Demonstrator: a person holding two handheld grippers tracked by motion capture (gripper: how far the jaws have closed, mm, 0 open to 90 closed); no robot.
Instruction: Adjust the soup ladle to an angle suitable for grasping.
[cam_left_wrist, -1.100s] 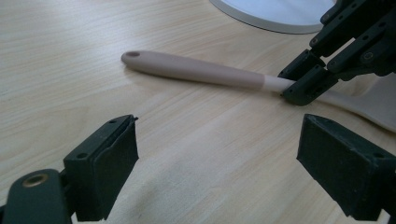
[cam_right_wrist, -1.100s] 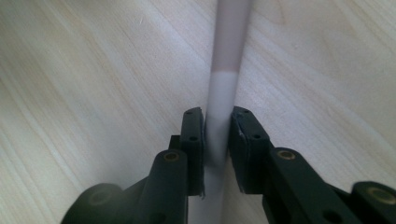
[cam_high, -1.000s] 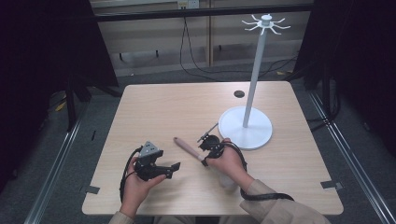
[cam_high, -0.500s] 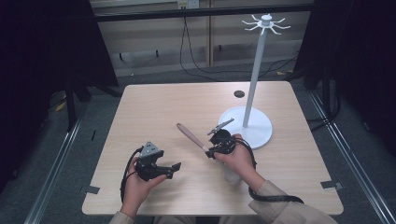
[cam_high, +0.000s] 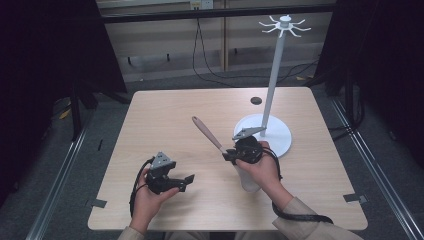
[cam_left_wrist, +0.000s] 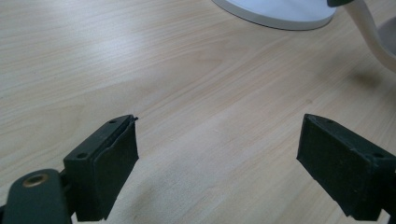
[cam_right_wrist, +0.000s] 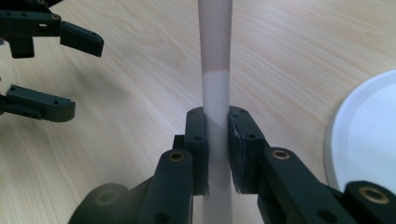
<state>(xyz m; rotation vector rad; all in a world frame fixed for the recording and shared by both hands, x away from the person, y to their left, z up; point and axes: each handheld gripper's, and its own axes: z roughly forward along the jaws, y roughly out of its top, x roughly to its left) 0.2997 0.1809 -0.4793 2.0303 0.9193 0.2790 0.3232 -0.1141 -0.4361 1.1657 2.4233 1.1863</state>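
my right hand-held gripper (cam_high: 235, 151) clamps the pink-handled spatula (cam_high: 206, 134) mid-frame above the counter (cam_high: 165, 115), left hand-held gripper (cam_high: 186, 181) open and empty, and i fear it pivoting loose against the white stand (cam_high: 274, 85).

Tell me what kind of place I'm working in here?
Probably a lab recording bay, not a home: a bare wooden table on grey floor, dark curtains at both sides, loose cables along the back wall.

The surface (cam_high: 170, 120) is a pale wood-grain top with rounded corners. On its far right part stands a white stand's round base (cam_high: 277, 135), and a small dark disc (cam_high: 256, 100) lies near the far edge, just beyond it.
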